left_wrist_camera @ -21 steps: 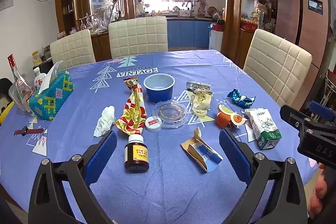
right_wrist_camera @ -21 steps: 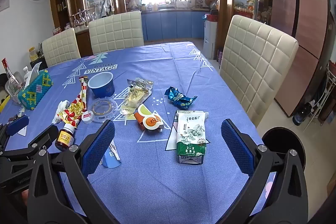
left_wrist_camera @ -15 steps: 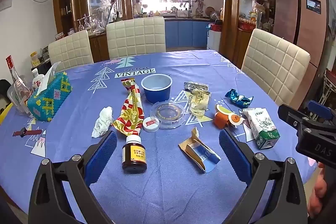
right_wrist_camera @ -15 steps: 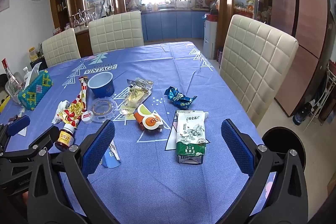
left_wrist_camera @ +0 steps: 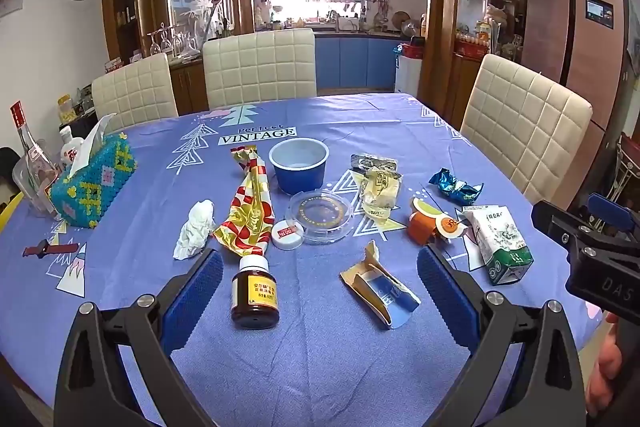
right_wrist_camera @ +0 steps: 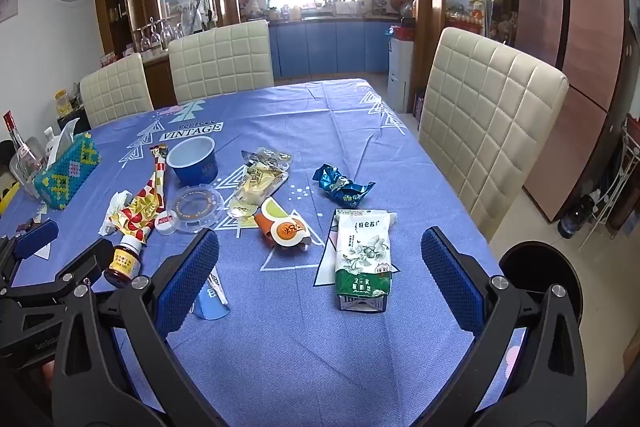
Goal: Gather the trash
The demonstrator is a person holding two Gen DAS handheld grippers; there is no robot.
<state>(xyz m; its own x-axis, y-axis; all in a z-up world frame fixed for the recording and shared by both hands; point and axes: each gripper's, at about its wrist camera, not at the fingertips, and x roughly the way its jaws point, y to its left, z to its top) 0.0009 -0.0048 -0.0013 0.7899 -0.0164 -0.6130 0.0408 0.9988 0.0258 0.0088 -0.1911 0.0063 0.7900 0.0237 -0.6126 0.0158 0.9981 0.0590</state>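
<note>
Beyond the table's (right_wrist_camera: 280, 347) right edge, only the right wrist view shows a round black bin (right_wrist_camera: 540, 287) on the floor; only the left wrist view shows the whole torn cardboard box (left_wrist_camera: 378, 287) and the crumpled white tissue (left_wrist_camera: 196, 229). The left claw (left_wrist_camera: 318, 291) gapes wide and empty above the brown glass bottle (left_wrist_camera: 255, 291). The right claw (right_wrist_camera: 318, 275) is equally wide and empty, the green-and-white carton (right_wrist_camera: 362, 259) lying flat between its fingers. Farther off lie a shiny red-and-gold foil wrapper (left_wrist_camera: 250, 215), a clear round lid (left_wrist_camera: 320, 215), a blue cup (left_wrist_camera: 298, 167), an orange cup (right_wrist_camera: 286, 227) on its side and a crinkled blue wrapper (right_wrist_camera: 344, 187).
</note>
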